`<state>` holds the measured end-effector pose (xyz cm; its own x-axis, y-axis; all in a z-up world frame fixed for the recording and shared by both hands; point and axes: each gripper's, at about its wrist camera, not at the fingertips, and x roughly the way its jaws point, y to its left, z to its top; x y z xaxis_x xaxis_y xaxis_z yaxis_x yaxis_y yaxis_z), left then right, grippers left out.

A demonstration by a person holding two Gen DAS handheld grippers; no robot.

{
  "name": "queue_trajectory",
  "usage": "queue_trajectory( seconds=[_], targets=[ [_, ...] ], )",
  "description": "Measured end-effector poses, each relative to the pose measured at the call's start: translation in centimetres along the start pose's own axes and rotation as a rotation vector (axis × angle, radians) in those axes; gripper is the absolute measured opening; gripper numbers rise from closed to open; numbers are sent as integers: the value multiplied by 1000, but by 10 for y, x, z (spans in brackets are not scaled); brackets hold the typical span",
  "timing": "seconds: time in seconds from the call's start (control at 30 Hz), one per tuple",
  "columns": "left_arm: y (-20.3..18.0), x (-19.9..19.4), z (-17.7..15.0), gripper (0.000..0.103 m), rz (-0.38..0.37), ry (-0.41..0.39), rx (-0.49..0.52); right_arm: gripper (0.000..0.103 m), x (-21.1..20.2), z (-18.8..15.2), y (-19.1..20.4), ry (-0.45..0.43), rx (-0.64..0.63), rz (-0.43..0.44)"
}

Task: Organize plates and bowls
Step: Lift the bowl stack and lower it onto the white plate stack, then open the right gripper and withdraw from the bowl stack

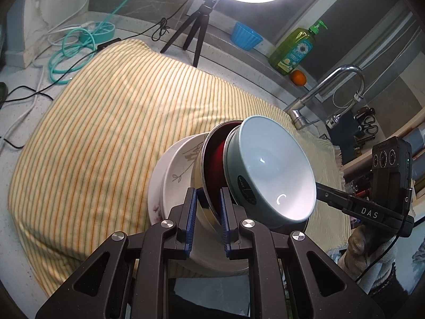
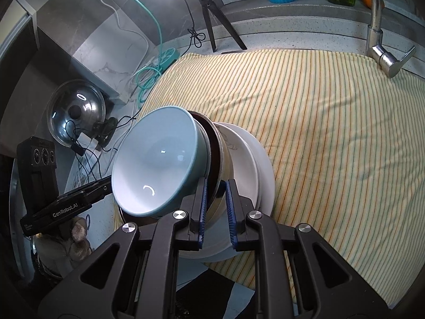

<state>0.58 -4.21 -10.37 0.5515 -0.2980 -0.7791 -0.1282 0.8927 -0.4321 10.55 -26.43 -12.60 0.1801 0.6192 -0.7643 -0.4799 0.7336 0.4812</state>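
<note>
A nested stack is held tilted on its side above the striped cloth: a pale blue bowl in front, a steel bowl with a red inside behind it, then white plates. My left gripper is shut on the stack's rim, gripping the steel bowl and plate edges. My right gripper is shut on the same stack from the other side; there the blue bowl, steel bowl and white plates show.
A ring light on a tripod, a blue cup, a green soap bottle, an orange and a tap line the back. Cables and a teal hose lie left. A glass pot lid stands left.
</note>
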Motion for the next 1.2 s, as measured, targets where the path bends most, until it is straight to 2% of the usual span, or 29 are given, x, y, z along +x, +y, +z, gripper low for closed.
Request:
queue_trajectory(
  seconds=[0.43,0.6,0.83,0.97,1.1,1.2],
  targets=[
    [-4,-2,-6,14,16,4,20,15,-3,-3,-4,-2,-12,7],
    [-2,-5,-6,18,26,0,16,18,-7,-3,-2,-10,-24,-6],
    [-4,-13,-9,22,44,-16,17,33,-16,-8,-4,-27,-19,-8],
    [-6,-18,-12,26,56,-27,21,51,-24,-10,-2,-52,-22,-17],
    [-10,-23,-15,29,69,-37,36,53,-32,-14,0,-68,-30,-25],
    [-14,-27,-18,34,77,-48,48,64,-38,-17,2,-82,-33,-35]
  ],
)
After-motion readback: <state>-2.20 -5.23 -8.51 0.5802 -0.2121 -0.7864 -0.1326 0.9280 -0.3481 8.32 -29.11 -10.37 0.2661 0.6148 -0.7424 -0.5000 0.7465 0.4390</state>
